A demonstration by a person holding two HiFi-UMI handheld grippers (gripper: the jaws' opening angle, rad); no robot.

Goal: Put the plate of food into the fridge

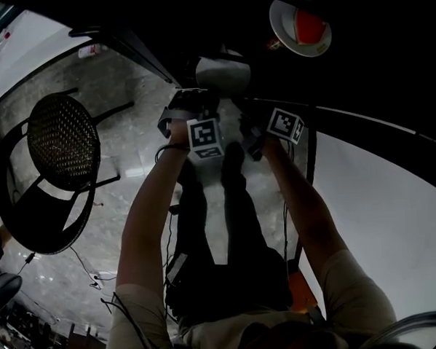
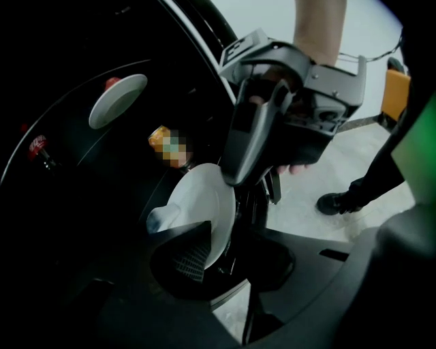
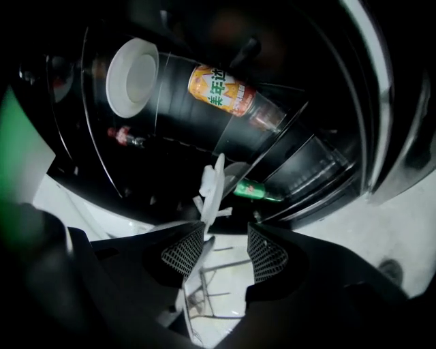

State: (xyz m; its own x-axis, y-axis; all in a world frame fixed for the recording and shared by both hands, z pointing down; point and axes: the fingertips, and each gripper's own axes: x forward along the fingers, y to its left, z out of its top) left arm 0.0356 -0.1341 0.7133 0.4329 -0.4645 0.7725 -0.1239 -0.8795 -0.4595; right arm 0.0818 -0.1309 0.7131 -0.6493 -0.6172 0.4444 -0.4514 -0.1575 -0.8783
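Note:
A white plate (image 2: 204,204) with pale food (image 2: 161,219) on it hangs tilted in front of the dark open fridge (image 3: 170,157). My left gripper (image 2: 228,255) is shut on the plate's near rim, and one meshed pad (image 2: 191,255) lies against its face. My right gripper (image 3: 225,249) is open; the plate (image 3: 212,184) shows edge-on beside its left pad (image 3: 185,252), with the right pad standing well apart. In the left gripper view the right gripper (image 2: 235,178) sits at the plate's far rim. In the head view both grippers meet at the plate (image 1: 223,69).
Inside the fridge there are a second white plate (image 3: 133,76) with red food (image 1: 309,27), an orange drink bottle (image 3: 235,95), a green bottle (image 3: 257,191) and a small cola bottle (image 3: 126,136). A black mesh chair (image 1: 57,164) stands on the floor to the left.

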